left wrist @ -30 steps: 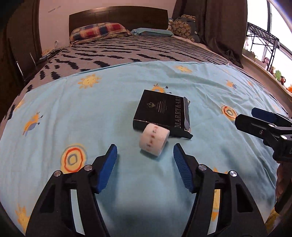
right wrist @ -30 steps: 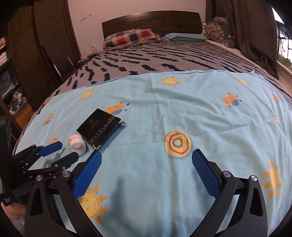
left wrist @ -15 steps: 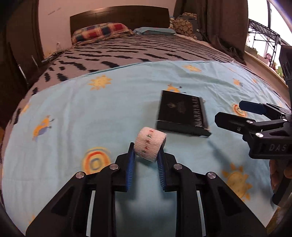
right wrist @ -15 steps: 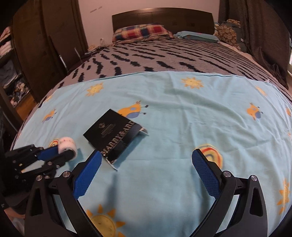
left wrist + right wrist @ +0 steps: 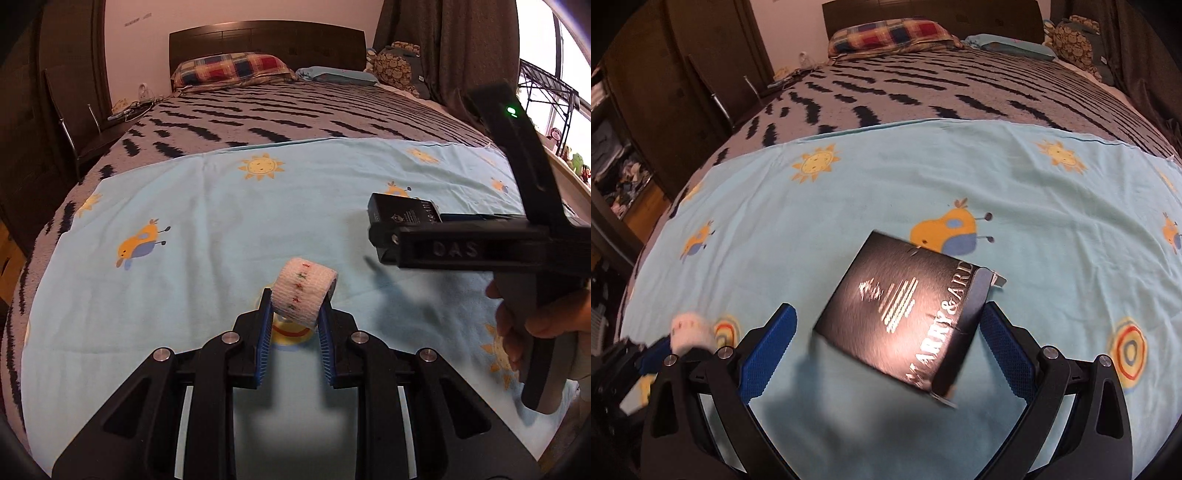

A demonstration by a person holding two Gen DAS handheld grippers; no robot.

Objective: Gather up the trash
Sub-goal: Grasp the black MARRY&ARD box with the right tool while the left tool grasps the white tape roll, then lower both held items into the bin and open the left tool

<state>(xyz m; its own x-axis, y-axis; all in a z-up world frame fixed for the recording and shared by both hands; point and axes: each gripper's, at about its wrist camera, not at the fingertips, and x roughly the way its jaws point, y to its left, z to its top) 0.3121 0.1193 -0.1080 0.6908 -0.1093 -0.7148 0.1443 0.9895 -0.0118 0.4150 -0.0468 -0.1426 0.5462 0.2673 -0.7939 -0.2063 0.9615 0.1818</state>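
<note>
A white bandage roll (image 5: 303,293) with small coloured marks hangs just above the light blue sheet (image 5: 207,236), and my left gripper (image 5: 295,303) is shut on it, blue pads pressing both its sides. The same roll (image 5: 691,328) shows blurred at the far left of the right wrist view. A black box (image 5: 886,295) with silver lettering lies flat on the sheet, its far corner (image 5: 400,212) showing in the left wrist view. My right gripper (image 5: 887,313) is open low over it, one finger on each side of the box, pads apart from it.
A grey blanket with black stripes (image 5: 295,110) covers the far bed, with a checked pillow (image 5: 232,68) at the dark headboard. A chair (image 5: 70,110) and a dark wardrobe stand left. A curtain and a window rack are right. A hand (image 5: 535,325) holds the right gripper's handle.
My left gripper shut on the roll, lifted it off the sheet and moved away from the box. My right gripper slid over to the box, which now lies between its open fingers.
</note>
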